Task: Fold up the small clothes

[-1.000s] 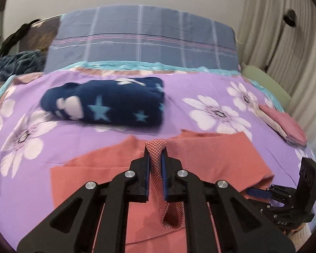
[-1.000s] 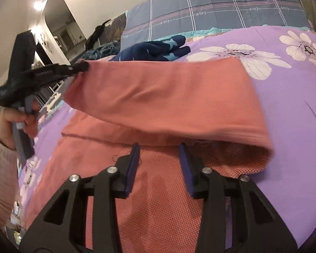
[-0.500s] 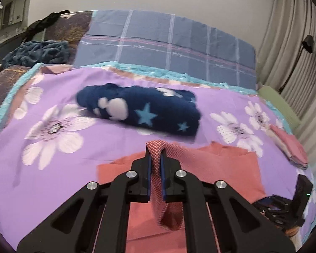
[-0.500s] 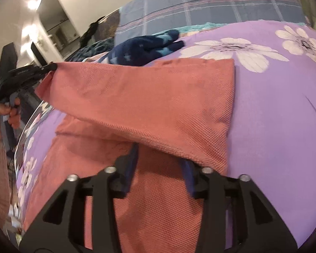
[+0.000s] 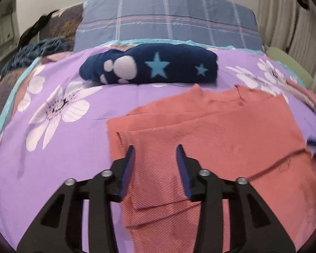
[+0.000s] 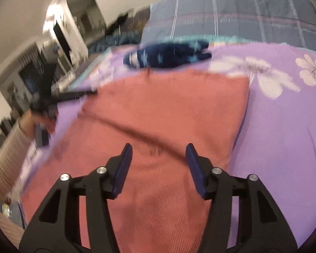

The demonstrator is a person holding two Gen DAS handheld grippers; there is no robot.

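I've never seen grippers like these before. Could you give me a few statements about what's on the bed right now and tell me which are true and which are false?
1. The salmon garment lies on the purple flowered bedspread. True.
2. The left gripper is clamped on a fold of the salmon garment. False: its jaws are opening and stand apart above the cloth, pinching nothing.
3. A dark blue bundle with stars lies beyond the salmon garment, toward the checked pillow. True.
4. The right gripper holds the blue bundle. False: its jaws are open over the salmon garment.
5. The salmon garment is rolled into a ball. False: it lies mostly flat, with a layer folded over.
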